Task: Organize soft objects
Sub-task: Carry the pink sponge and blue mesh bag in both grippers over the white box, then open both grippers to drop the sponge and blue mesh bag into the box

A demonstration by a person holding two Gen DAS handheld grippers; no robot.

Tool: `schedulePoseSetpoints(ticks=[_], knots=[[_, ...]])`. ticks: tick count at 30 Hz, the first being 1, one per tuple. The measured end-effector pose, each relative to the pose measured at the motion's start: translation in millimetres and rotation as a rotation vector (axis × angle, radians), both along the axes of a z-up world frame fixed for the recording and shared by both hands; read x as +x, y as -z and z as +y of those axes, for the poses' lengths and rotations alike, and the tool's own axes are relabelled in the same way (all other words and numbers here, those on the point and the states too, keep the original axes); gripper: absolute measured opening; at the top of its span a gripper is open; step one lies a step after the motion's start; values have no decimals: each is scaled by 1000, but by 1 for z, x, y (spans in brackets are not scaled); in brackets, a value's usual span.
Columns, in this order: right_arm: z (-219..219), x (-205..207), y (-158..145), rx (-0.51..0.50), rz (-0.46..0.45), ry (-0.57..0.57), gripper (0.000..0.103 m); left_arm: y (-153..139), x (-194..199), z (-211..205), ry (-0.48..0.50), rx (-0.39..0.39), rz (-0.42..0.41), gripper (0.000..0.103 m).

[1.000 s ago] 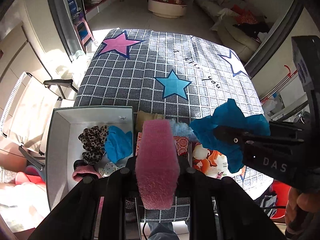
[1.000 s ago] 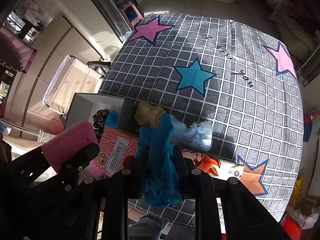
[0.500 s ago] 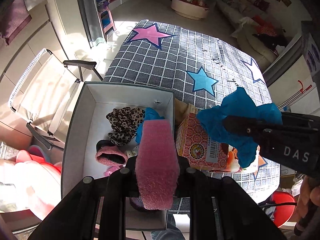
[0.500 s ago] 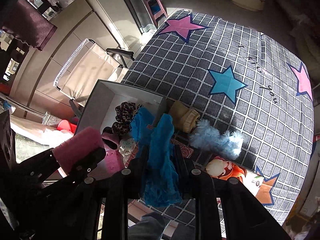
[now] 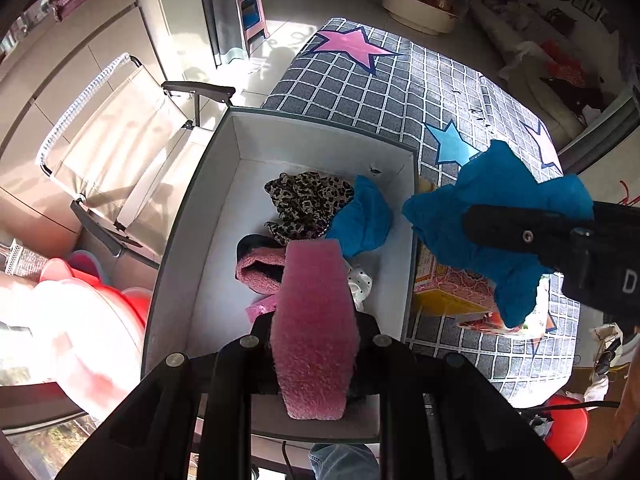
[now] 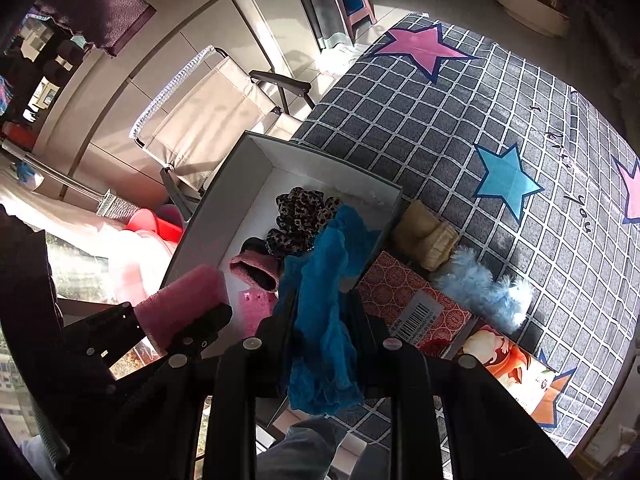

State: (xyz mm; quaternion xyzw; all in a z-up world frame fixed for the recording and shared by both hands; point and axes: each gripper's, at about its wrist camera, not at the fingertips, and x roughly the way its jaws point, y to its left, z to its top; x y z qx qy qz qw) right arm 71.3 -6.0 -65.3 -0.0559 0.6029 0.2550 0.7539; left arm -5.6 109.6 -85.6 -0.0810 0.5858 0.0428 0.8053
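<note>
Checked bedspread (image 6: pixel 460 128) under everything, with the white box (image 5: pixel 224 184) at its near-left corner as the landmark; long axis of the box running away from the person, open top facing up.

Inside the box: leopard scrunchie (image 5: pixel 304 200) toward the far end, blue cloth (image 5: pixel 364 220) against the right wall, pink knitted piece (image 5: pixel 256 272) mid-floor. Bare white floor along the left wall and at the far end, so room to drop there.

Left gripper (image 5: pixel 316 320) directly above the near half of the box, clenched on the pink fuzzy strip (image 5: pixel 314 332), strip lying lengthwise along the box axis. Nearer of the two to release; likely only a lowering and an opening needed.

Right gripper (image 6: pixel 320 320) clamped on the blue gauzy cloth (image 6: pixel 324 312), hanging over the right wall of the box, loose ends drooping. Probably needs a short shift left to clear the rim.

Outside, right of the box: patterned carton (image 6: pixel 412 308), beige roll (image 6: pixel 428 240), pale blue fluffy piece (image 6: pixel 484 288), not yet sorted.
</note>
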Motion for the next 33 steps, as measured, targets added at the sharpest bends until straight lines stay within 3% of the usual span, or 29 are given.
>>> schedulePoseSetpoints(ticks=[15,33], knots=[[41,-14,16,-3,44,-114,25,29,-21,26,-92,17,78,23],[56,-16,26,-15,71,-145,25,37,-22,31,-102,13,110,23]])
